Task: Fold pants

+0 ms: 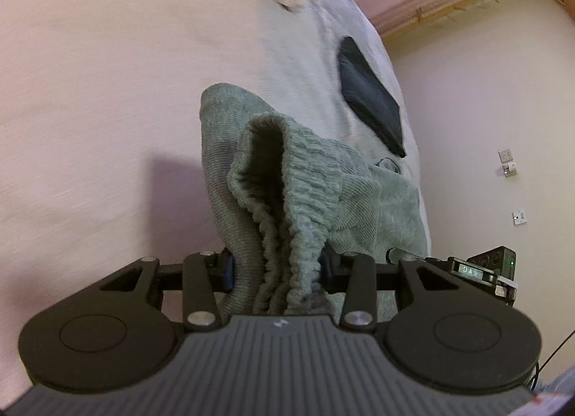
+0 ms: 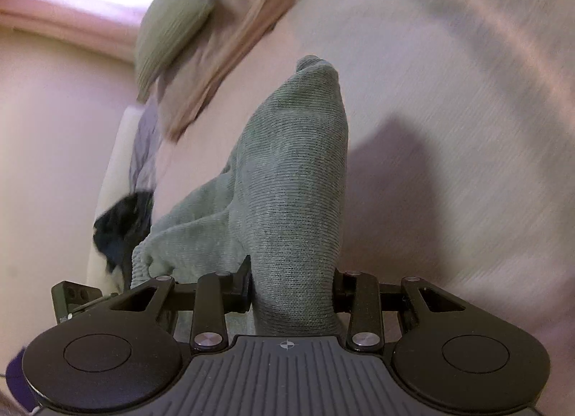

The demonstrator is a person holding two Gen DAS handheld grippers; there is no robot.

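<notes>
My left claw [image 1: 276, 268] pinches the ribbed waistband of the grey-green knit pants [image 1: 309, 178], and my right claw [image 2: 291, 290] is clamped on a smoother bunch of the same fabric. The pants hang from both grips above the pale bed [image 1: 90, 92], draping forward away from each claw. I'd keep both hands level and pull gently apart, so the cloth spreads flat before I lay it down.

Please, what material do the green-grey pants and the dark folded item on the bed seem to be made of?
The pants look like soft knitted cotton or fleece, matte: fine ribbed rows show, with a gathered elastic waistband. The dark folded item looks like smooth woven cloth with a slight sheen, but it is too far away to be sure.
</notes>
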